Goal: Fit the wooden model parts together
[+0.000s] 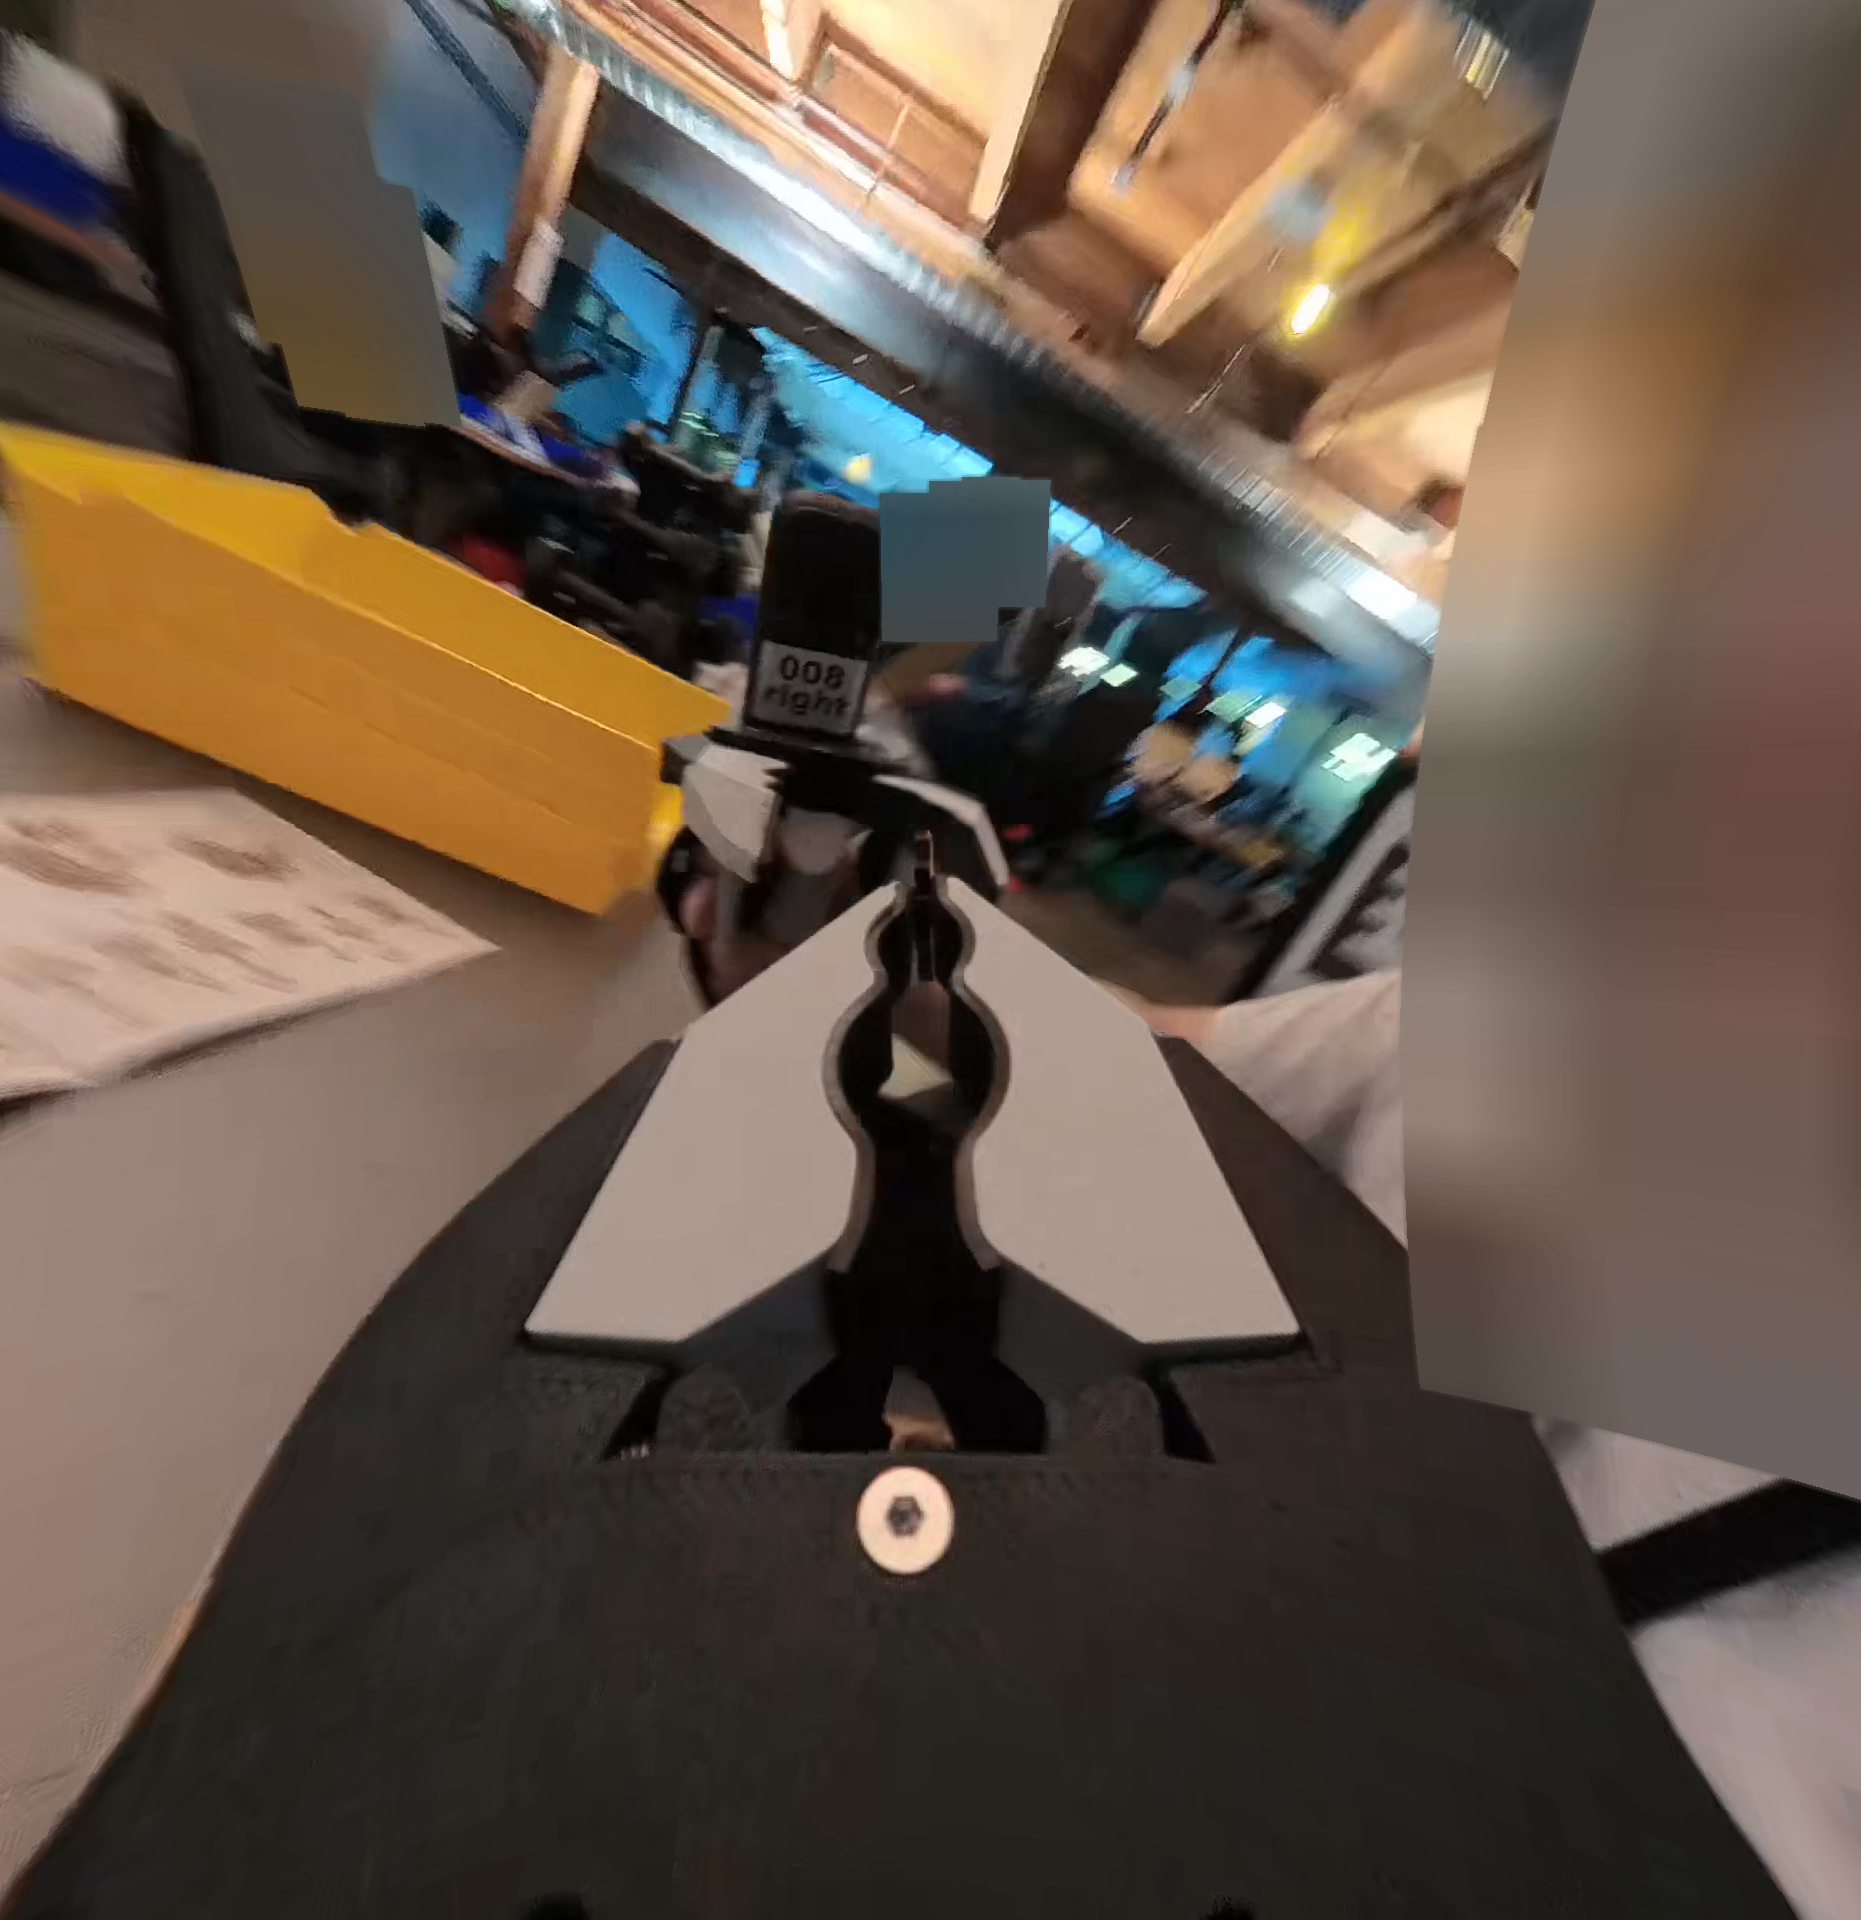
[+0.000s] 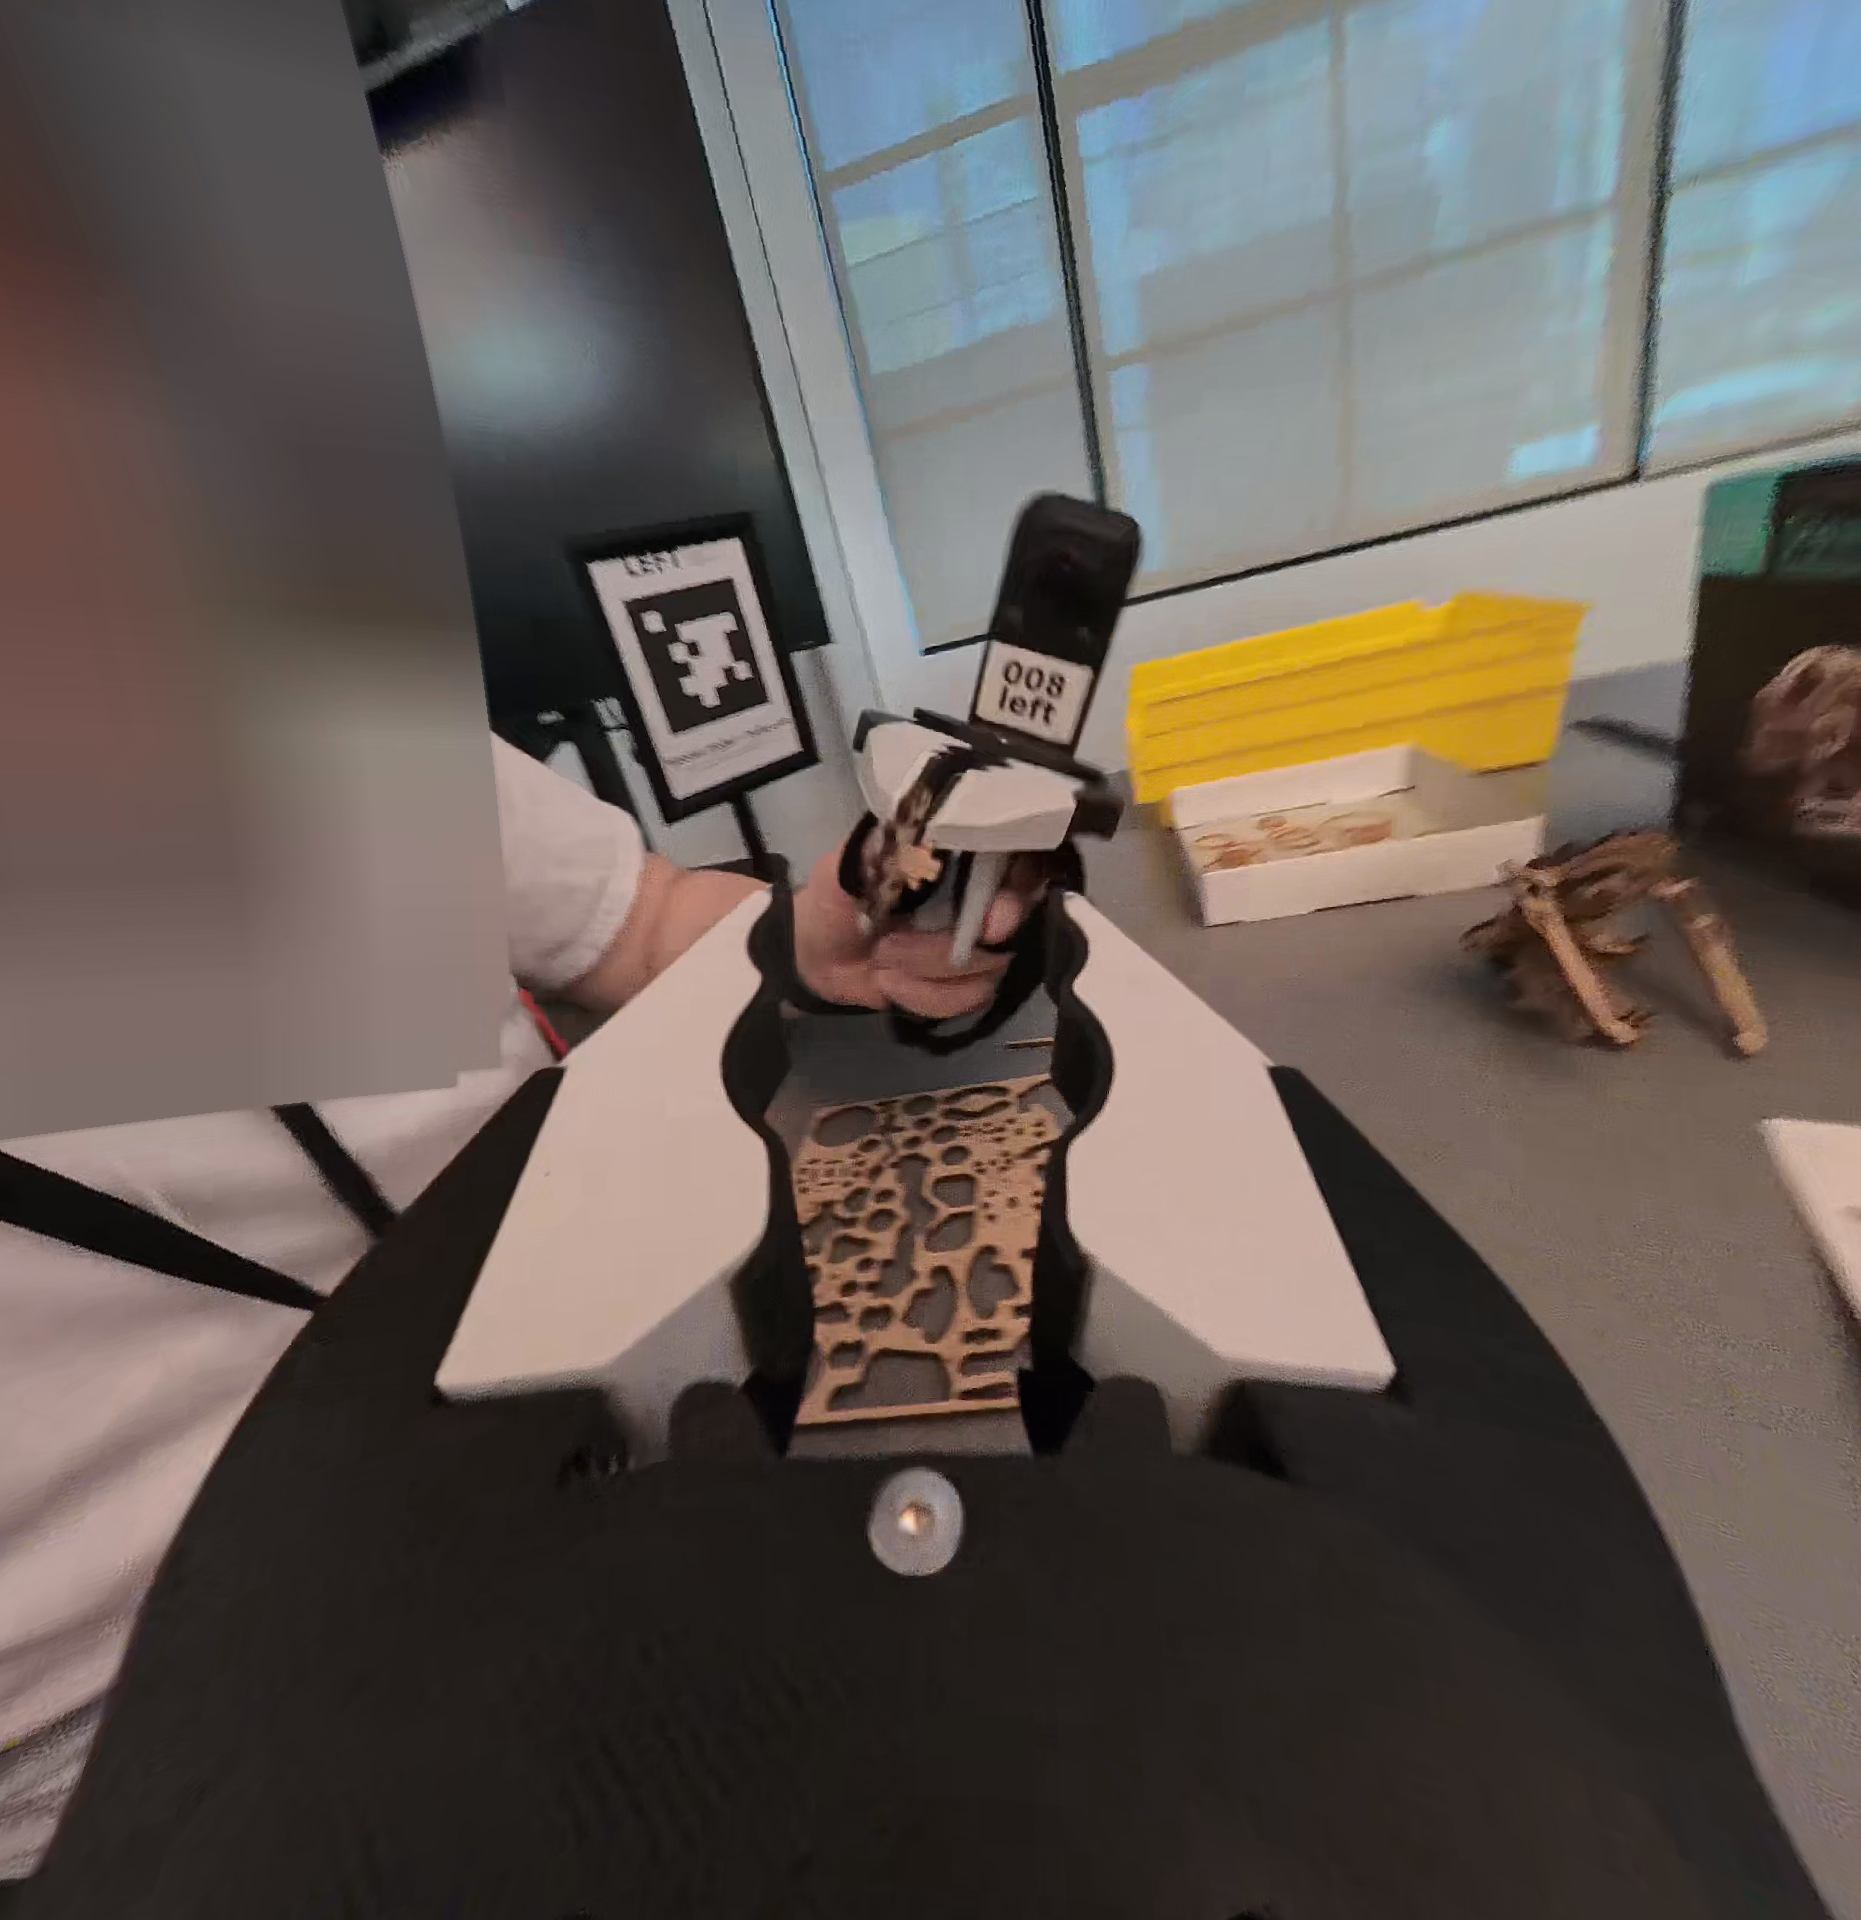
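Two tongs faced each other above a grey tabletop (image 2: 1528, 1195), each held in a person's hand. The left tongs (image 1: 921, 925) had their fingers pressed nearly together on a thin, flat wooden piece (image 2: 900, 868), pale with dark scorched edges, seen edge-on in their own view as a narrow sliver. From the right wrist view the same piece stuck out below the white finger pads, jagged in outline. The right tongs (image 2: 915, 935) stood spread apart and gripped nothing.

Beneath them lay a wooden sheet (image 2: 921, 1247), tan, flat, riddled with rounded cut-out holes where parts had been taken, flat on the tabletop. To the right stood a partly built wooden model (image 2: 1591, 945), brown, spindly, legged, blurred in detail. Behind it lay a shallow white box (image 2: 1362, 831) with loose tan pieces, touching a stack of yellow bins (image 2: 1352, 686). A printed paper sheet (image 1: 178, 914) lay at the left. Bare tabletop stretched between the sheet and the model.
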